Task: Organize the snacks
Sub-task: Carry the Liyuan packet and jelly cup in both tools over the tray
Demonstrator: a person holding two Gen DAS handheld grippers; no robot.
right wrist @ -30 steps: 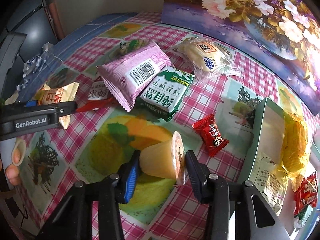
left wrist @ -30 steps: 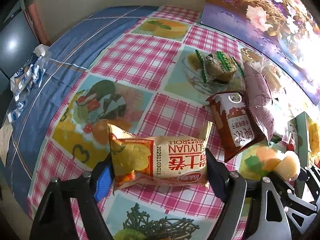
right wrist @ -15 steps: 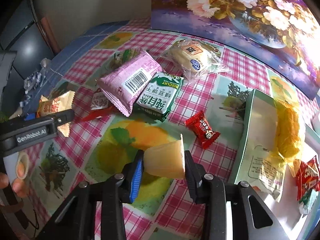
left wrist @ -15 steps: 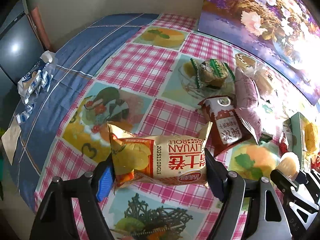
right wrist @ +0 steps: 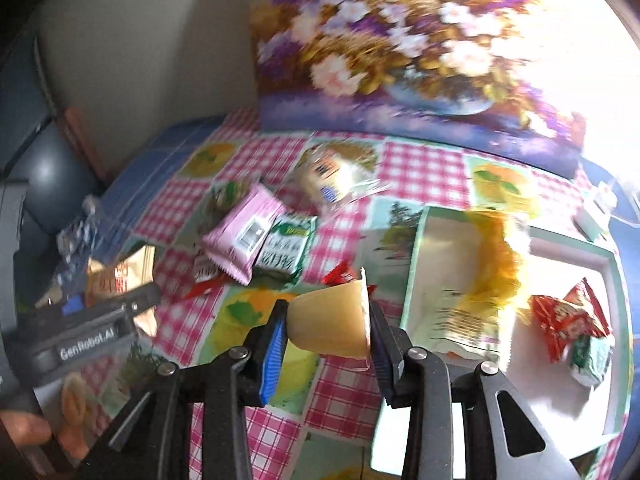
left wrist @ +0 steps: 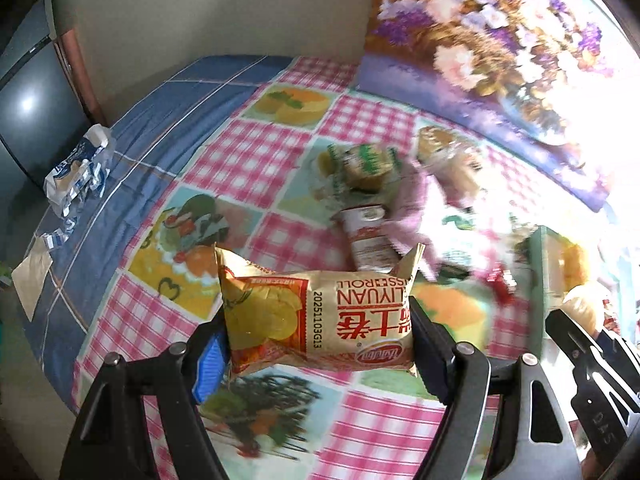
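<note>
My left gripper (left wrist: 316,332) is shut on a yellow and red Swiss roll packet (left wrist: 316,320), held crosswise above the checked cloth. My right gripper (right wrist: 326,320) is shut on a small yellow jelly cup (right wrist: 330,320) lying on its side, also lifted off the cloth. A pale green box (right wrist: 416,264) stands to the right of the cup; a yellow packet (right wrist: 492,256) and a red and white snack bag (right wrist: 572,328) lie in it. In the right wrist view the left gripper (right wrist: 80,320) shows at far left with its packet (right wrist: 120,272).
Loose snacks lie on the cloth behind: a pink packet (right wrist: 244,236), a green biscuit packet (right wrist: 286,248), a clear-wrapped bun (right wrist: 332,180), a red candy (right wrist: 338,276), a brown-red packet (left wrist: 366,240). A flower painting (right wrist: 400,48) leans at the back. Crumpled wrappers (left wrist: 76,172) sit at left.
Both grippers have risen off the cloth with their snacks. The right one tightened on the jelly cup, rolled, and moved toward the green box; the view shifted up toward the painting.
</note>
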